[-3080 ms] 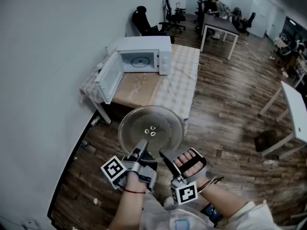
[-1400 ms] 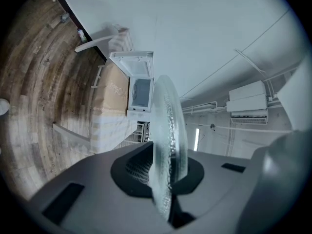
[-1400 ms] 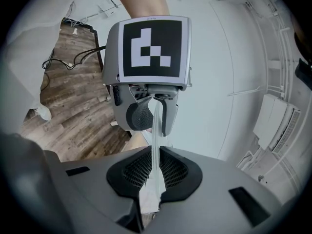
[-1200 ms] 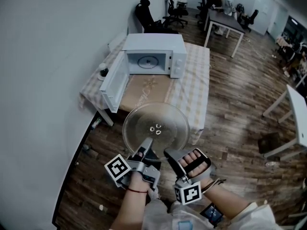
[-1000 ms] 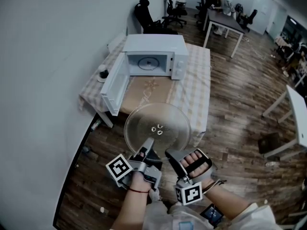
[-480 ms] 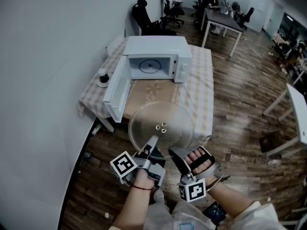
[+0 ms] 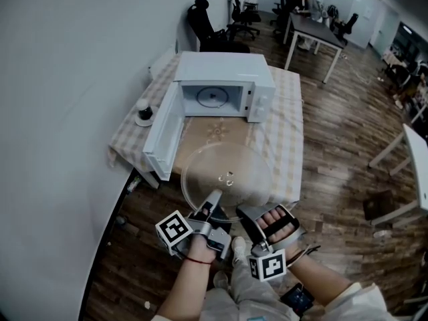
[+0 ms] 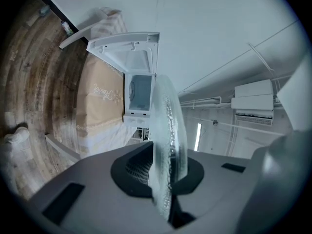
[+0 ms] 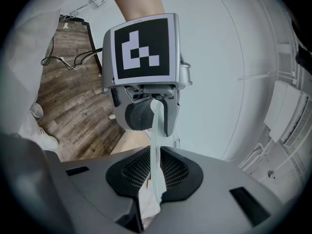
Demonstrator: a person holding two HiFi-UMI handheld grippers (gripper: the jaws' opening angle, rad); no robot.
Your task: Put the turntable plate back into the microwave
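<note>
Head view: one glass turntable plate (image 7: 227,179) hangs level in the air, its far part over the near end of the counter (image 7: 286,129) and its near rim over the wooden floor (image 7: 334,186). Two claws hold it by that near rim, side by side: the left claw (image 7: 212,199) and the right claw (image 7: 249,214), each with one marker cube. In the left gripper view the plate stands edge-on between the pads, which are clenched on the glass. The right gripper view shows the same, its pads pinching the rim, with the left claw just across. One white microwave (image 7: 224,67) sits at the far end of the counter, well apart from the plate. Its single door (image 7: 162,138) is swung open to the left and the cavity (image 7: 212,97) faces the plate. One small dark cup on a saucer (image 7: 143,114) stands at the counter's left edge.
</note>
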